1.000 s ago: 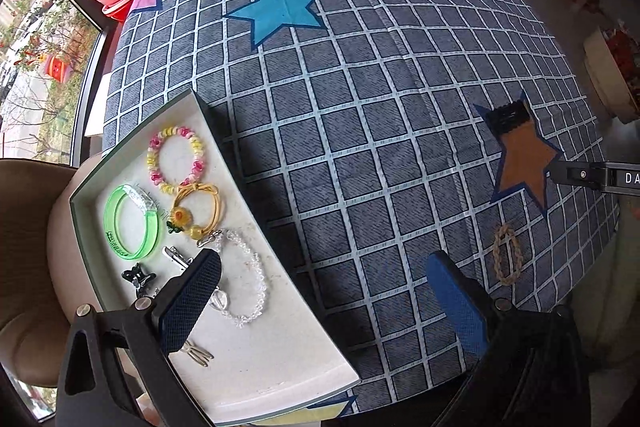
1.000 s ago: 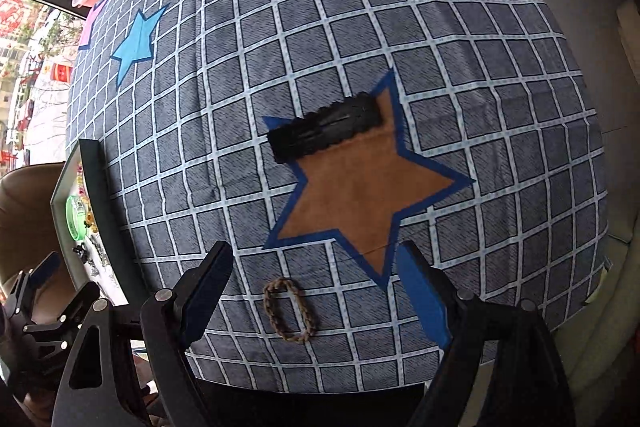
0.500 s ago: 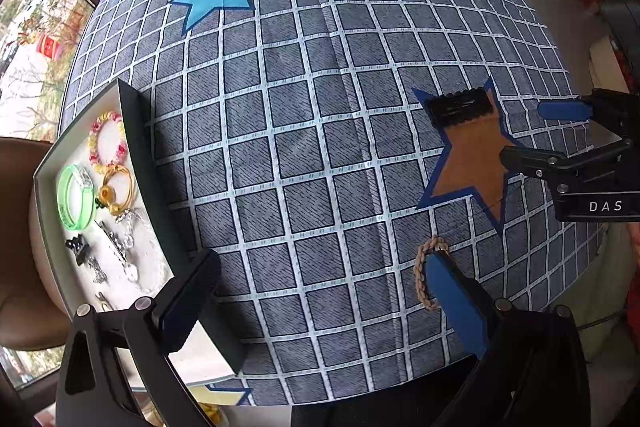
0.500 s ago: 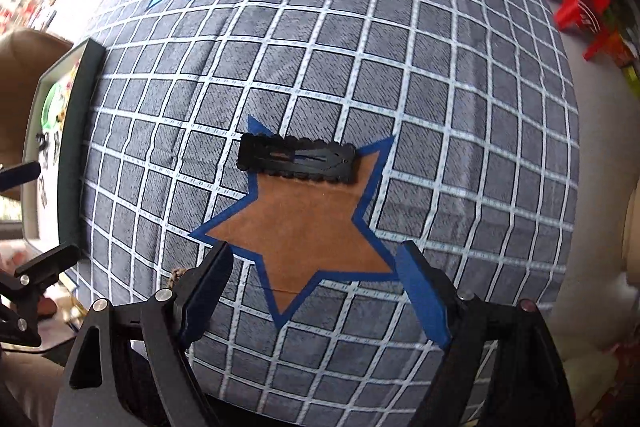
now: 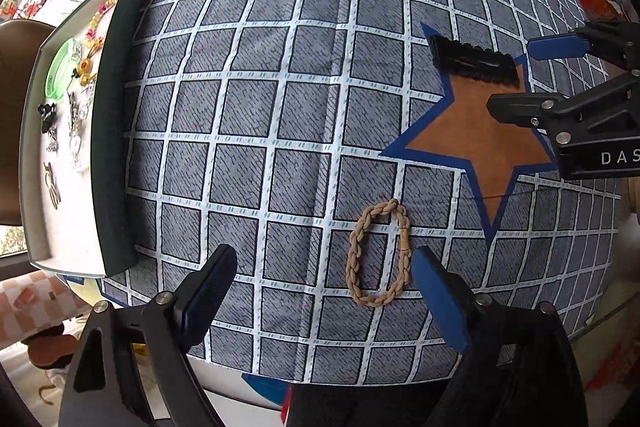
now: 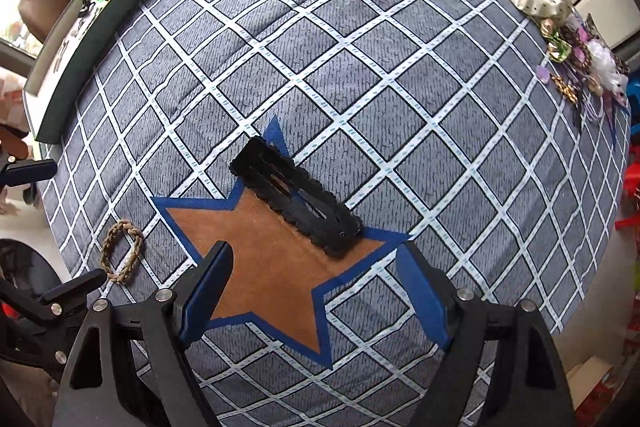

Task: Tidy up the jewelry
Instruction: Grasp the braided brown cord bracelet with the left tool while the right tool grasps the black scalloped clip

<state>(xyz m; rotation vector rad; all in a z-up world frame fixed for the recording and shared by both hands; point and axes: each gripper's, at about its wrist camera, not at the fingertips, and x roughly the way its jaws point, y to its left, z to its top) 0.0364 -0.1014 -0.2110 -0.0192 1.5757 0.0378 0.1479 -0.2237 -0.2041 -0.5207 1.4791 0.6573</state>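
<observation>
The left claw (image 5: pixel 324 291) has swung from above the tray (image 5: pixel 114 131), now at frame left, to the braided band (image 5: pixel 380 255) at lower centre, while the right claw (image 6: pixel 312 291) has closed on the black clip (image 6: pixel 296 197).

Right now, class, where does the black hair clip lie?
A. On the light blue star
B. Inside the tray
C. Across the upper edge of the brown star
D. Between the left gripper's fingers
C: the black hair clip lies across the upper edge of the brown star, ahead of the open right gripper.
</observation>
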